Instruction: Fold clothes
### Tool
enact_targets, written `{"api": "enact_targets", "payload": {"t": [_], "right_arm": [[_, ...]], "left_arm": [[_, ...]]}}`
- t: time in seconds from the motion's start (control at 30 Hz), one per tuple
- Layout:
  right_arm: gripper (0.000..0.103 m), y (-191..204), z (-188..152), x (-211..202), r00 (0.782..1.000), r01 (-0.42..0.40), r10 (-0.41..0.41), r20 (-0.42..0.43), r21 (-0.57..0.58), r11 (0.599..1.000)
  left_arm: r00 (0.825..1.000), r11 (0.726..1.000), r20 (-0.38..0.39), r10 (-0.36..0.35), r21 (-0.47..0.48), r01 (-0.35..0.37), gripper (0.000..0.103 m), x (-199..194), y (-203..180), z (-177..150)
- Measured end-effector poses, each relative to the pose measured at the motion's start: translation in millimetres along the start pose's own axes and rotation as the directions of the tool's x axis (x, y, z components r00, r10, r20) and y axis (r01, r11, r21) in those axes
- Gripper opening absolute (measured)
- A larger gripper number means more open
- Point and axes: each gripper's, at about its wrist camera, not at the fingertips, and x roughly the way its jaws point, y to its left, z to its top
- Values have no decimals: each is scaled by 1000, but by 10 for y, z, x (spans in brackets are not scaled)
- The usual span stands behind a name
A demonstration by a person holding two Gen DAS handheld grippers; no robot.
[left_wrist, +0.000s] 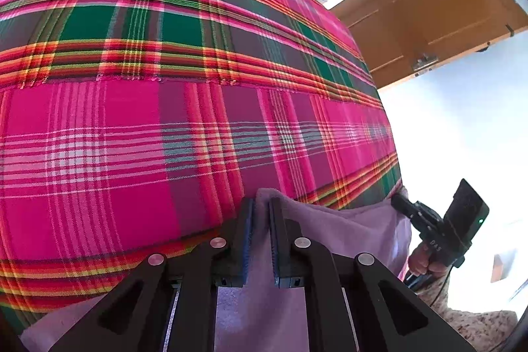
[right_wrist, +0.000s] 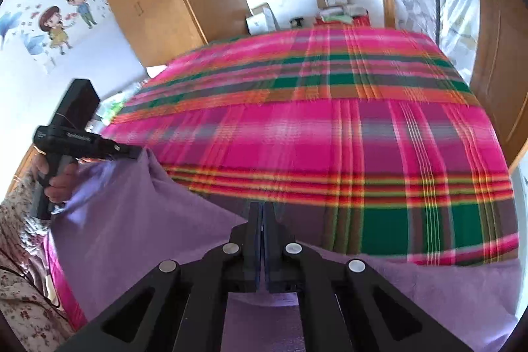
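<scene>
One purple cloth held up over near edge of bed, at 6 o'clock in both views. Left gripper fingers pinch top edge. Right gripper fingers shut tight on cloth too. Probably held wide apart to stretch cloth flat before folding.

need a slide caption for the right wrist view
Right gripper shut on purple cloth held over plaid bedspread, left gripper gripping its other corner.
</scene>
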Motion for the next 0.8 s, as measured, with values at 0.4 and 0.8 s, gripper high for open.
{"api": "enact_targets", "payload": {"t": [0.4,0.8], "right_arm": [[15,401,126,352,988,-119,96,-119,-202,972],[2,453,187,-151,994,-80,92,61,-175,981]], "left_arm": [[1000,1000,-3,-1,-2,1,11,10,-11,-27],[1000,999,3,-24,-28,24,21,-17,0,-33]]}}
